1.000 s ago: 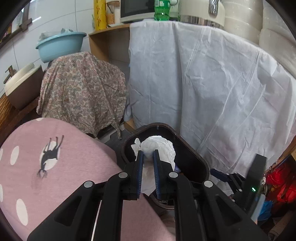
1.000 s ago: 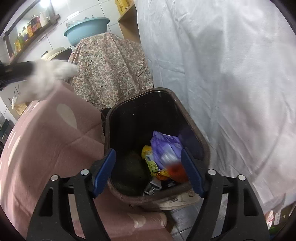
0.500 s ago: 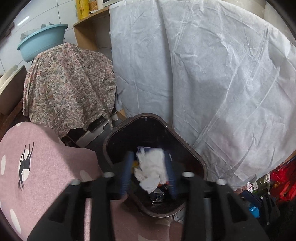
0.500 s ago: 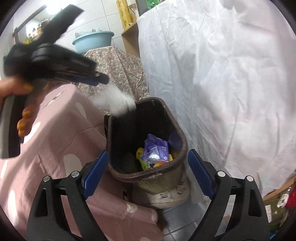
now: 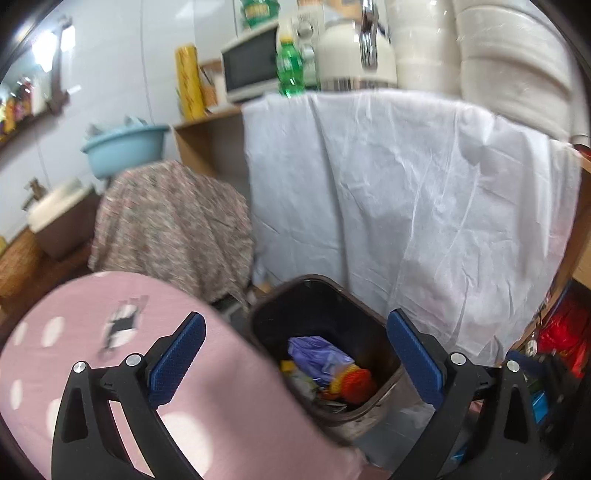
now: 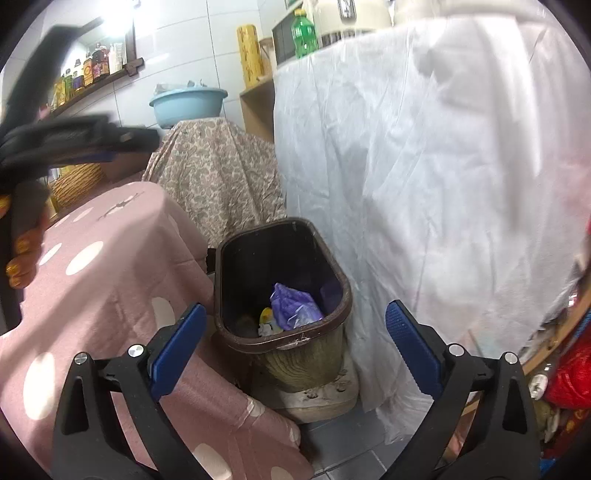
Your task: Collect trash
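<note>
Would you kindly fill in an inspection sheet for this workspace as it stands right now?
Surface: pink dotted cloth over a table, nothing on the part in view.
Job's things: brown bin on the floor beside the table, holding a purple bag and other wrappers.
Clutter: red bags low at the right.
Grippers: left gripper and right gripper both open, nothing between the fingers; their jaws have just been opening.
Cables: nothing seen.
Surroundings: white sheet, paisley cloth under a blue basin, green bottle, microwave.
</note>
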The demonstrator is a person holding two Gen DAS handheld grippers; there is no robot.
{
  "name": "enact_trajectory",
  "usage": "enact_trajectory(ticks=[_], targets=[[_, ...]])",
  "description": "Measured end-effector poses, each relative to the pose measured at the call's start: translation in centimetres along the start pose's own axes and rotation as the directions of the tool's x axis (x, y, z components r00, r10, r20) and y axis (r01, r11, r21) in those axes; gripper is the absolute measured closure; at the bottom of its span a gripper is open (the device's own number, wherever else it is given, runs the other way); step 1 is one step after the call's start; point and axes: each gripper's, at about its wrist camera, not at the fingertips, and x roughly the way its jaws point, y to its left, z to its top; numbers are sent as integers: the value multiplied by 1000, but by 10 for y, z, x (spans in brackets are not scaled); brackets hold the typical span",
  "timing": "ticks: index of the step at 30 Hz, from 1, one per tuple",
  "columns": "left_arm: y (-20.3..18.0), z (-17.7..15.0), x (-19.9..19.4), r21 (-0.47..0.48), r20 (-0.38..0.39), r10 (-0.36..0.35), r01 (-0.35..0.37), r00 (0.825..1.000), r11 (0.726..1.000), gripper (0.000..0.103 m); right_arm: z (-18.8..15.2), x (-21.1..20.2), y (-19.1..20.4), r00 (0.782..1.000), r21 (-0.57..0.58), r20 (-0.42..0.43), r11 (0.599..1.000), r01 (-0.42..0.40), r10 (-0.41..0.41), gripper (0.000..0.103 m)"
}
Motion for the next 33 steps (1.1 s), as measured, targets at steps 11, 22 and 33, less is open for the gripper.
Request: enact_trajectory(ticks=[11, 22, 33], targets=[[62, -58, -129, -137, 147, 117, -97, 982, 986, 5, 3, -83, 70, 990, -101, 135, 994, -35, 48, 6], [92, -127, -230, -204, 189, 347, -309, 919, 929, 5, -2, -155, 179, 938, -256, 212, 942, -217, 273, 6], [98, -194, -298, -331, 176, 491, -418, 853, 846, 5, -22, -203, 218, 892, -305, 242, 902, -305, 383, 6]])
